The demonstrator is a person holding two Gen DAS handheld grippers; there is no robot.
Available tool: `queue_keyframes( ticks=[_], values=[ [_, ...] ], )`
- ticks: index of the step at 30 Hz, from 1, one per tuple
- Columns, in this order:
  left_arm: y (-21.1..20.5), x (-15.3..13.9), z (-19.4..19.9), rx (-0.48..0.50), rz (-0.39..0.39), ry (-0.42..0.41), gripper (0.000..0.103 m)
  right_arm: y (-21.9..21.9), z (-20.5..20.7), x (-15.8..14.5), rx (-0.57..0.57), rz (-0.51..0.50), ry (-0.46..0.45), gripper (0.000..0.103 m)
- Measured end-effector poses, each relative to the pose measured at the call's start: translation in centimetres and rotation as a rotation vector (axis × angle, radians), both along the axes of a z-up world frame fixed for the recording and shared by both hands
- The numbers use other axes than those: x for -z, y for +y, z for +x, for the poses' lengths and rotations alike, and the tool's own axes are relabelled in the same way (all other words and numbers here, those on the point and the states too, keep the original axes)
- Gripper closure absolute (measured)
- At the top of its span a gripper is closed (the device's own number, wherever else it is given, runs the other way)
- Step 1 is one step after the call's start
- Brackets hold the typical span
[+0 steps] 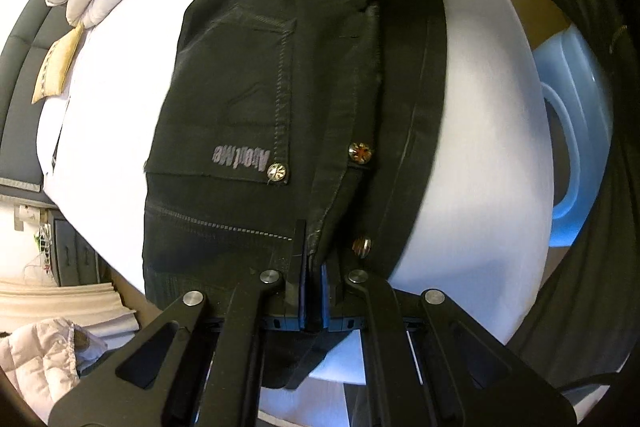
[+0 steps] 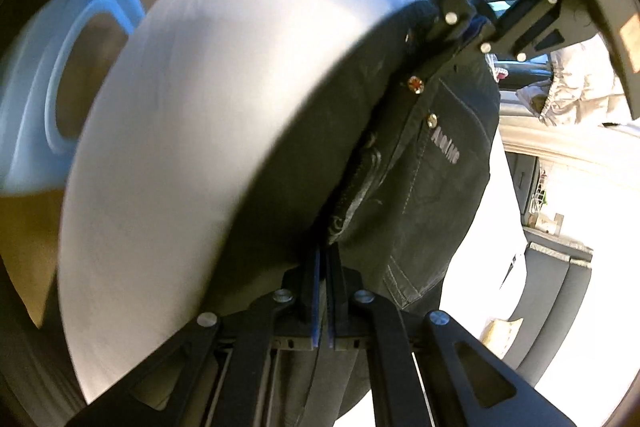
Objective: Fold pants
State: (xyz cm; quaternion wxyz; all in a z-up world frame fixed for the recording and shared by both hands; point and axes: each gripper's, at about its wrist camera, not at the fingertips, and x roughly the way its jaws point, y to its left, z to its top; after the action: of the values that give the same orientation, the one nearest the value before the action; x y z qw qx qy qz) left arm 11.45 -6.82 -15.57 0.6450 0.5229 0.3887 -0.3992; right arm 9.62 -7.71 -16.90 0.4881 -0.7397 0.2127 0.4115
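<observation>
1. We pinch the black pants (image 1: 240, 99) with both grippers: the left gripper (image 1: 314, 267) clamps the waist fabric, and the right gripper (image 2: 323, 267) clamps the fabric too.
2. The pants lie across the white bed (image 1: 480, 131), stretching away from our jaws.

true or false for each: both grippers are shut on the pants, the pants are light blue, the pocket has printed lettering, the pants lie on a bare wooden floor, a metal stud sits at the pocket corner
1. Both the left gripper and the right gripper are shut on the pants. True.
2. The pants are light blue. False: they are black.
3. The back pocket has printed lettering. True.
4. The pants lie on a bare wooden floor. False: they lie on a white padded surface.
5. A metal stud sits at the pocket corner. True.
</observation>
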Motion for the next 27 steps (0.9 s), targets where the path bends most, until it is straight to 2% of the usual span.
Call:
queue_keyframes(
  ticks=[5,7,15,19,22,24,26,27],
  values=[
    [-0.7,0.4,1.0,-0.045,-0.007,0.007,0.099,1.5,-0.8,-0.5,0.029,0.052,0.022,0.1],
    [1.2,-0.4,1.5,-0.065,-0.018,0.009,0.099,1.9,-0.5,-0.7,0.04,0.067,0.03,0.1],
    [1.6,0.7,2.1,-0.102,-0.049,0.016,0.099,2.0,-3.3,-0.4,0.071,0.091,0.034,0.1],
    [1.6,1.1,1.0,-0.088,-0.043,-0.029,0.098,1.8,-3.7,0.0,0.09,0.09,0.026,0.098],
    [3.7,0.7,0.1,-0.109,-0.04,-0.037,0.094,1.9,-3.9,0.6,0.102,0.091,0.019,0.096],
    [4.5,-0.5,0.4,-0.159,-0.05,0.011,0.087,2.0,-4.0,0.7,0.117,0.101,0.016,0.096],
    [5.4,-1.7,0.3,-0.202,-0.067,0.024,0.082,2.0,-4.0,0.6,0.135,0.113,0.018,0.096],
    [5.8,-2.3,0.3,-0.222,-0.072,0.019,0.074,2.1,-3.9,0.5,0.141,0.116,0.019,0.096]
  ],
)
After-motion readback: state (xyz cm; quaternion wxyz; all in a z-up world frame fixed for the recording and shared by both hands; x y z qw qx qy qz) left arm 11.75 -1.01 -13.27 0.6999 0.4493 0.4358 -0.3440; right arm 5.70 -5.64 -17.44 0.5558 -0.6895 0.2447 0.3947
